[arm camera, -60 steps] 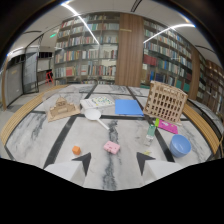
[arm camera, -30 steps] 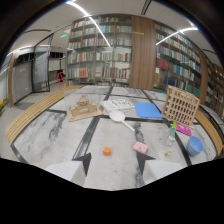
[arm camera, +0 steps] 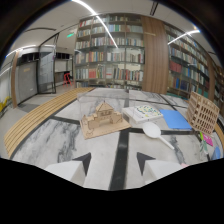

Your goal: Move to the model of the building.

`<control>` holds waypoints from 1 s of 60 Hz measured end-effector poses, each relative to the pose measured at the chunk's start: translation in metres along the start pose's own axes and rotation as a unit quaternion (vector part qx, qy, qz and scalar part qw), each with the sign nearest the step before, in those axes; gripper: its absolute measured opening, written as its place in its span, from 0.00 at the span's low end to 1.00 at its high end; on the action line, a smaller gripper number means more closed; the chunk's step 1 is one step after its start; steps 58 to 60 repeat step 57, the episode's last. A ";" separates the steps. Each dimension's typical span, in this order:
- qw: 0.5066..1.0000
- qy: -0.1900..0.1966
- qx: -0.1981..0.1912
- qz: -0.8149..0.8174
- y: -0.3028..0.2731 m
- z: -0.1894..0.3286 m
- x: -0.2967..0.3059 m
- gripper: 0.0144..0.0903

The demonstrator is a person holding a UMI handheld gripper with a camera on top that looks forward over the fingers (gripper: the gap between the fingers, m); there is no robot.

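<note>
Gripper (arm camera: pixel 112 162): we hold its fingers apart and empty, aimed across the marble tabletop (arm camera: pixel 50 145).
Building model (arm camera: pixel 102 120): sits mid-tabletop beyond the fingers, slightly left, so we approach head-on.
Spoon (arm camera: pixel 155 132): lies beside it.

building model (arm camera: pixel 102 120) ahead of open tongs (arm camera: pixel 116 163); spoon (arm camera: pixel 154 133) right

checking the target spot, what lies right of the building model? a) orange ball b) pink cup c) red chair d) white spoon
d: the white spoon lies on the table right of the building model, which sits ahead of the open tongs.
</note>
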 end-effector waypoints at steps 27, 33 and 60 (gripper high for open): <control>1.000 0.005 -0.012 0.016 -0.021 0.159 -0.030 0.94; 1.000 0.008 -0.012 0.016 -0.021 0.173 -0.028 0.94; 1.000 -0.003 -0.014 0.008 -0.020 0.182 -0.036 0.94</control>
